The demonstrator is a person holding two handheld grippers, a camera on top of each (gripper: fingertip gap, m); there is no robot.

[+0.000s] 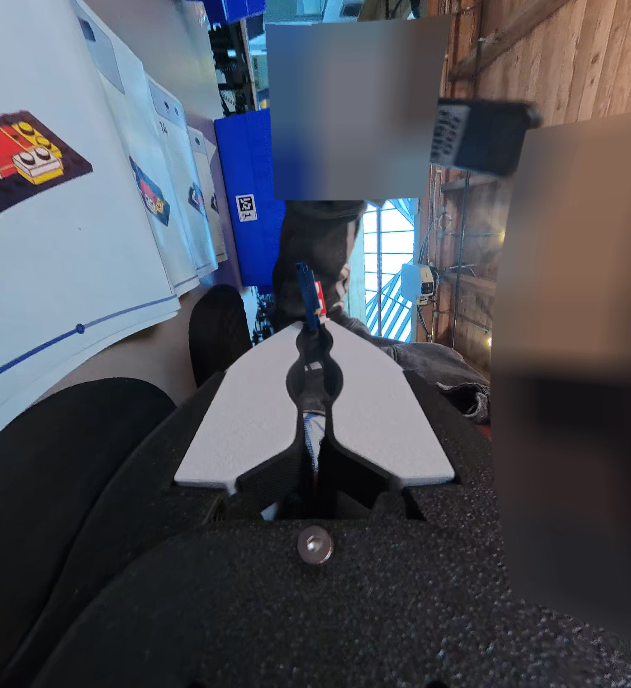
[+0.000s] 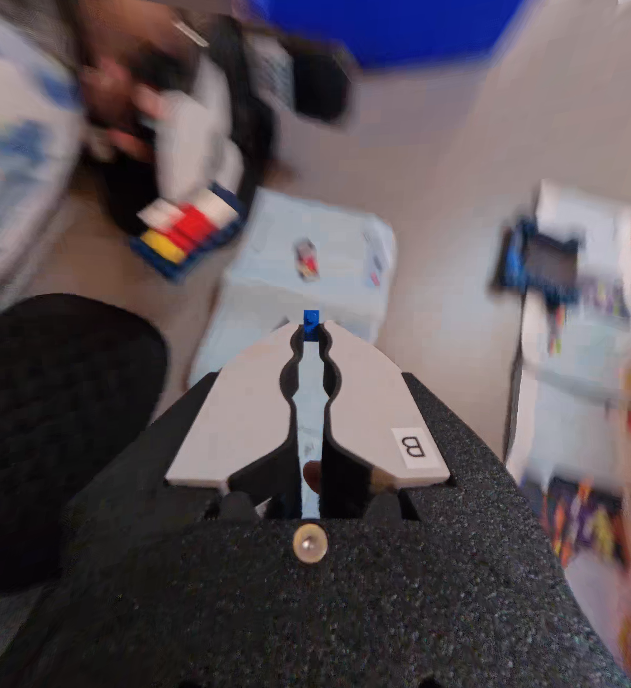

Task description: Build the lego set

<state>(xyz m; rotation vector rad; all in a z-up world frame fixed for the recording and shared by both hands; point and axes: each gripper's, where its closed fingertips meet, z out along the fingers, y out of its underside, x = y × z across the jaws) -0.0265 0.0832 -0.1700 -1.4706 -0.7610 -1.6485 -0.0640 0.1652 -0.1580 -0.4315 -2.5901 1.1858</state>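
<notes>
A rough wooden plank wall (image 1: 586, 56) carries loose cables and a small white box (image 1: 416, 283), and beside it a bright window (image 1: 388, 260) with thin bars lets in daylight. The table (image 2: 455, 186) is plain beige, with a blue bin (image 1: 247, 193) standing at its far edge

Your left gripper (image 1: 316, 327) has smooth matt pale-grey plastic finger plates on a coarse, grainy black body with a shiny metal bolt (image 1: 314, 544), and its tips pinch a glossy plastic brick assembly on a dark-blue plate (image 1: 309, 296). Your right gripper (image 2: 311, 327), of the same finish, clamps a small glossy blue plastic studded brick (image 2: 311, 324). Beyond you have matt white printed paper booklet pages (image 1: 64, 242), a smooth blue plastic bin (image 1: 249, 178) and rough brown wooden wall planks (image 1: 586, 56).
</notes>
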